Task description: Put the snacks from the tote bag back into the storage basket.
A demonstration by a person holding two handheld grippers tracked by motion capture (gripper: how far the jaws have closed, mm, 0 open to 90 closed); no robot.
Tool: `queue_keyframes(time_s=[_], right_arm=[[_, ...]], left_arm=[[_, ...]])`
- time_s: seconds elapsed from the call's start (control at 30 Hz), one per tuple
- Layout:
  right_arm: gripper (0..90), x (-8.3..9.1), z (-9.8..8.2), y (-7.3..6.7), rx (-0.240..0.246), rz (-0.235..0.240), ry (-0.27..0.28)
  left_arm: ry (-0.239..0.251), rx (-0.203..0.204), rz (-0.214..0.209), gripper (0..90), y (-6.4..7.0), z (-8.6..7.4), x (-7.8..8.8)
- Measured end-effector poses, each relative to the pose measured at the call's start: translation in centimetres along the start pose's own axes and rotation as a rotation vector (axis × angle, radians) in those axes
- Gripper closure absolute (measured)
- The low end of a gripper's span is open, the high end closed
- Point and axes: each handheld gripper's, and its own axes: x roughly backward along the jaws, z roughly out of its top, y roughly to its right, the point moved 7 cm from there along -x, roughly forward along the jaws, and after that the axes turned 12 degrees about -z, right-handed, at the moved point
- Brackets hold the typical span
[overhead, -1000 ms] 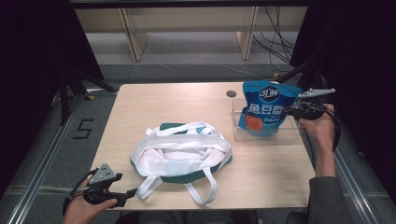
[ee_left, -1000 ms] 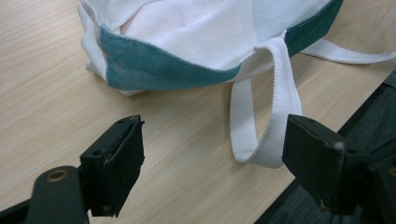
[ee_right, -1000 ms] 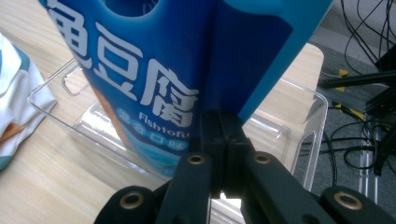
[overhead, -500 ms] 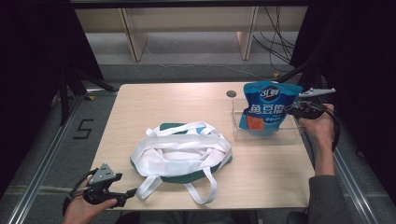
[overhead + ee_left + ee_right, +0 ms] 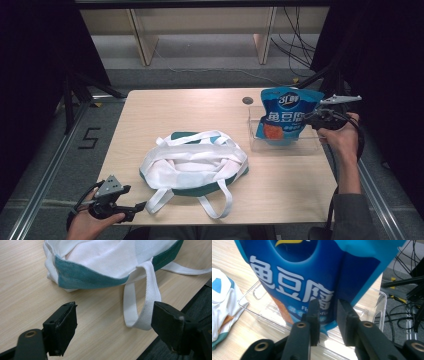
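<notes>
in the high view, a white and teal tote bag [image 5: 194, 162] lies slumped near the middle of the wooden table [image 5: 165, 107], its straps trailing toward the near edge. a clear plastic bin [image 5: 285, 142] sits at the table's right side, and a blue snack pouch [image 5: 285, 116] is held upright over it. the right gripper [image 5: 314, 119] meets the pouch's right edge, and the person's right hand [image 5: 342, 135] is behind it. the left gripper [image 5: 135, 207] sits low at the near left corner, just beside one strap end.

in the left gripper view, the jaws stand wide apart with nothing between them, above bare table. a white strap loop [image 5: 142, 305] lies just ahead, near the right jaw, and the bag's teal band is beyond it.

in the right gripper view, the jaws are drawn narrow and pinch the pouch's lower edge, above the bin.
</notes>
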Motion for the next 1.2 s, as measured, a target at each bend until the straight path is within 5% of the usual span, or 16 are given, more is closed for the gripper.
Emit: queue_keyframes(time_s=[0.03, 0.13, 0.23, 0.3, 0.33, 0.37, 0.5, 0.57, 0.73, 0.77, 0.8, 1.03, 1.2], right_arm=[[69.9, 0.2, 0.1, 0.1, 0.039, 0.008, -0.006], [65.7, 0.7, 0.4, -0.8, -0.006, 0.023, -0.019], [63.2, 0.7, 0.6, -1.2, -0.002, 0.018, 0.004], [60.9, 1.1, 0.7, -1.9, 0.000, 0.040, -0.019], [60.0, 0.7, 1.0, -2.1, 0.009, 0.041, 0.038], [60.0, 0.7, 1.0, -2.1, 0.009, 0.041, 0.038], [55.9, 1.3, 1.1, -3.1, -0.012, 0.064, -0.019], [53.6, 1.1, 1.2, -3.6, 0.033, 0.068, 0.010], [49.8, 1.4, 1.4, -4.9, 0.024, 0.092, -0.005], [49.5, 1.1, 1.6, -4.9, 0.062, 0.087, 0.041], [49.4, 1.4, 1.5, -5.5, 0.024, 0.105, 0.002], [45.8, 1.5, 1.2, -6.6, 0.054, 0.131, 0.016], [44.8, 1.6, 0.8, -7.1, 0.049, 0.146, 0.008]], left_arm=[[0.000, 0.000, 0.000, 19.8, 0.0, 0.0, 0.0], [-0.004, 0.015, 0.006, 19.8, 0.0, -0.1, 0.0], [-0.002, 0.015, 0.004, 19.8, 0.1, 0.0, 0.1], [-0.027, -0.018, -0.001, 19.8, -0.1, -0.1, 0.3], [-0.022, 0.000, -0.003, 19.8, 0.0, -0.1, 0.2], [-0.022, 0.000, -0.003, 19.8, 0.0, -0.1, 0.2], [-0.024, -0.015, -0.002, 19.8, 0.0, -0.1, 0.3], [-0.026, -0.012, -0.003, 19.8, 0.0, -0.1, 0.3], [-0.017, -0.012, -0.002, 19.8, 0.0, 0.0, 0.3], [-0.002, 0.002, 0.004, 19.8, 0.0, 0.0, 0.2], [-0.003, 0.005, 0.001, 19.8, 0.0, 0.0, 0.2], [-0.020, -0.014, -0.002, 19.8, -0.1, -0.1, 0.3], [-0.001, 0.008, -0.002, 19.8, 0.1, 0.1, 0.2]])
